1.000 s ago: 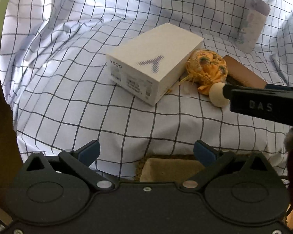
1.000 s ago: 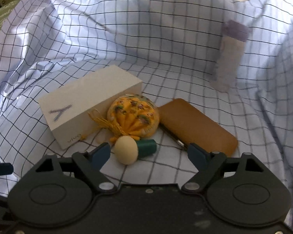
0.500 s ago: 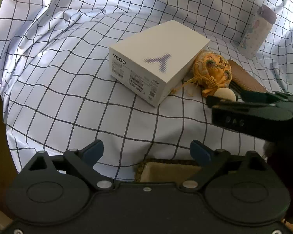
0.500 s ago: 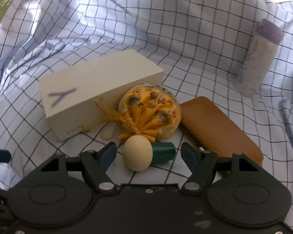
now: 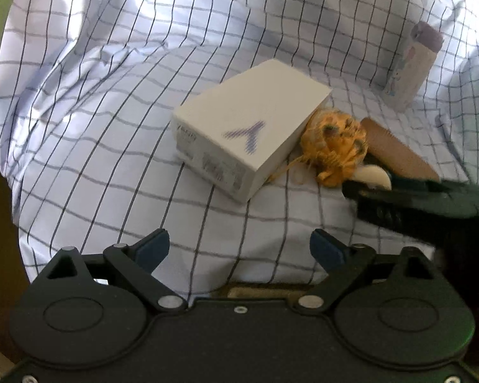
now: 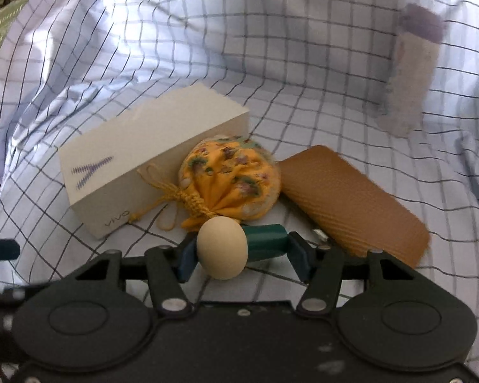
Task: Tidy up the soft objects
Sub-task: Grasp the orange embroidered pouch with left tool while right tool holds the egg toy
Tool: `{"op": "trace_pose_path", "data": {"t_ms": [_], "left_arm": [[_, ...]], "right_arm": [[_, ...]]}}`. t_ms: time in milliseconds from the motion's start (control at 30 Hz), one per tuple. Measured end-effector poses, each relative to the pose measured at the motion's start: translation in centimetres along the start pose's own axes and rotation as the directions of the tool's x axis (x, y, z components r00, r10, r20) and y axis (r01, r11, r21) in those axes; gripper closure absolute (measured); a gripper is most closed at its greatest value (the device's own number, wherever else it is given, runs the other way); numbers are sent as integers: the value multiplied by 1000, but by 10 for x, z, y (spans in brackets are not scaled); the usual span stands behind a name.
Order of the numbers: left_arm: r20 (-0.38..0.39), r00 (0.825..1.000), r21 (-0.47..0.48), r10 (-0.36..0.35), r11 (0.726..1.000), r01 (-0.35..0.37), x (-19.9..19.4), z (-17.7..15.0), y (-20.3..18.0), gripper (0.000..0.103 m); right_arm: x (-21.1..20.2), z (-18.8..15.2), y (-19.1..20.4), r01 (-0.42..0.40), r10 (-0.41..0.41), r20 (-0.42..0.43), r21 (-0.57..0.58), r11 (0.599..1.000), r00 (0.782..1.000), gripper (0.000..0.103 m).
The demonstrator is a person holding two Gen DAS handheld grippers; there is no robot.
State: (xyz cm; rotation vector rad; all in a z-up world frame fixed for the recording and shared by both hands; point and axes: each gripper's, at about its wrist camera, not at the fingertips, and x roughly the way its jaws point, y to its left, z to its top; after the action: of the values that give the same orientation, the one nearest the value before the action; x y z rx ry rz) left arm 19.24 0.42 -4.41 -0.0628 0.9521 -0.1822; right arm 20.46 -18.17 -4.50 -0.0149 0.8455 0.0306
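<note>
Mushroom toy [image 6: 239, 245] now pinched between the just-closing right gripper [image 6: 241, 257] pads, yellow pouch [image 6: 236, 178] just ahead, left gripper [image 5: 241, 249] spread empty — ready for lifting.

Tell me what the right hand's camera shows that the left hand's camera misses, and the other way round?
Only the right wrist view shows the toy's green body between the right gripper's fingers, whose jaws have just been closing.

Only the left wrist view shows the left gripper, wide open over bare checked cloth.

Both show the white box, the yellow pouch, the brown case, the purple-capped bottle and the toy's cream head.
</note>
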Motion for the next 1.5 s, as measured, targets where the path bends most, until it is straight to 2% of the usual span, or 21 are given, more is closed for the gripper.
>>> {"op": "trace_pose_path", "data": {"t_ms": [267,400,500,633,733,1000,1233,1367,1467,1500], "left_arm": [[20,999,-27,-50,998,50,5,31,-32,12],[28,998,-25,-53,998,54,16,38,-52,11],[3,998,-64,-58,996,58,32,44,-63,11],[-23,998,-153,-52,987,48,52,54,-74,11],[-21,1000,-159,-10,987,7,64,61,-84,11],[-34,999,-242,34,970,-41,88,72,-89,11],[-42,998,-268,42,962,-52,101,77,-95,11],[-38,998,-313,40,949,-50,103,79,-93,11],[-30,999,-333,37,942,-45,103,81,-92,17],[-25,999,-329,40,943,-46,102,81,-92,27]], "right_arm": [[-34,-17,-27,126,-130,43,72,989,991,45],[-44,-25,-37,156,-162,45,110,982,986,45],[-52,-31,-45,172,-179,44,134,976,983,45],[-60,-38,-53,161,-170,46,152,975,984,45],[-63,-41,-55,155,-165,57,153,976,985,45],[-65,-48,-62,116,-130,62,188,975,990,45],[-68,-50,-61,89,-103,64,195,977,993,45],[-68,-51,-61,81,-95,63,198,977,993,45],[-67,-51,-60,77,-91,62,199,977,994,45],[-67,-51,-60,76,-90,62,198,977,994,45]]}}
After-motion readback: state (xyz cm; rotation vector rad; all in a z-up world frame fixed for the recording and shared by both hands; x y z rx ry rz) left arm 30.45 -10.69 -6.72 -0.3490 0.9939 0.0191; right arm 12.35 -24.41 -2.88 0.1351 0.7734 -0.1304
